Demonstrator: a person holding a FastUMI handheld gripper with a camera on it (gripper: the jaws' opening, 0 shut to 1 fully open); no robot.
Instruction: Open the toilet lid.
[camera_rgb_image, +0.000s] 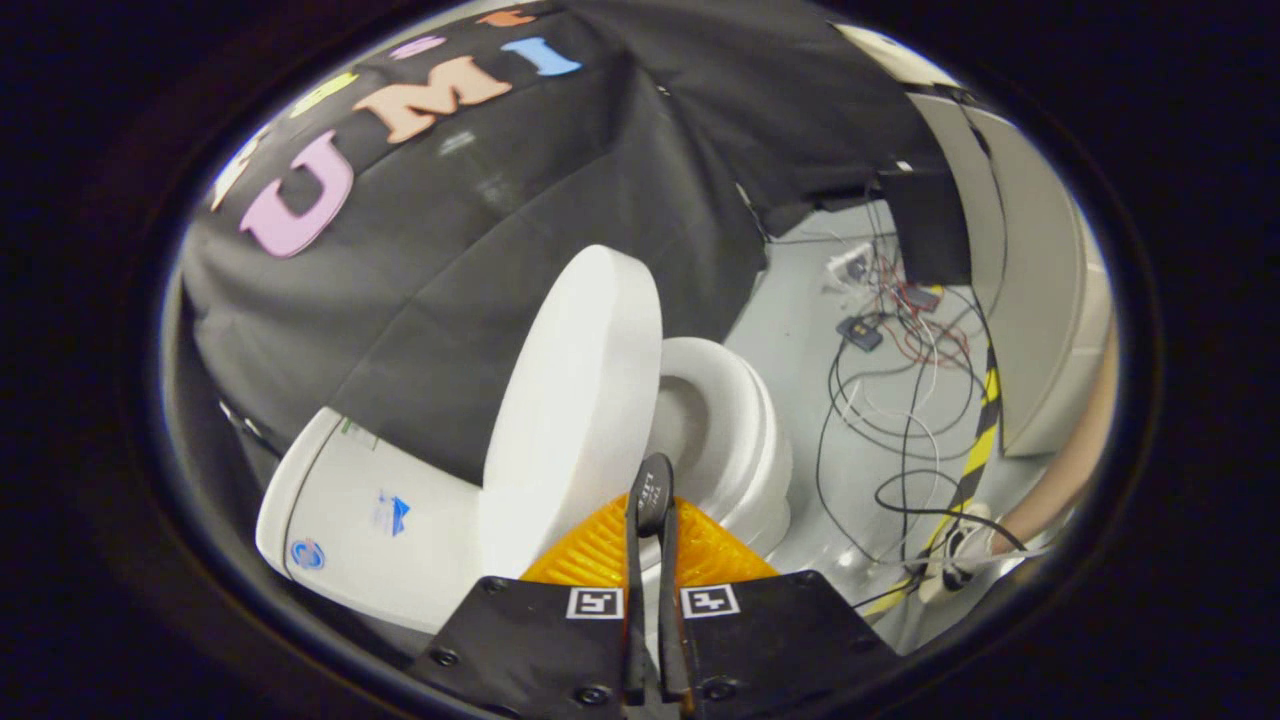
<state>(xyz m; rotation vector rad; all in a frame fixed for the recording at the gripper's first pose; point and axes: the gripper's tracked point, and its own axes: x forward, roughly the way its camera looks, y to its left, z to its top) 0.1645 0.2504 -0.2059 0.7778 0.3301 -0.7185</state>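
Right now, tool (652, 490): its two fingers lie pressed together with no gap between their tips, pinching nothing; the tips end at the lower edge of the raised lid, in front of the seat.
Contact: cannot tell whether the closed tips touch the lid's edge or only overlap it from this angle.
Toilet lid (575, 400): white, swung up off the bowl and standing close to upright, its rim reaching just ahead of the fingertips and rising beyond them.
Toilet seat (725, 425): white ring exposed beside the lid, the bowl's hollow showing within it, just beyond the fingers.
Tank (370, 510): white, behind the lid on the far side from the seat, with small stickers on its face, set against the black cloth wall (520, 230).
Floor (800, 300): pale grey, beyond the seat.
Cables (900, 400): black, white and red wires tangled loosely on the floor well past the bowl.
Tape (980, 440): a yellow-and-black striped strip running along the floor near the cables.
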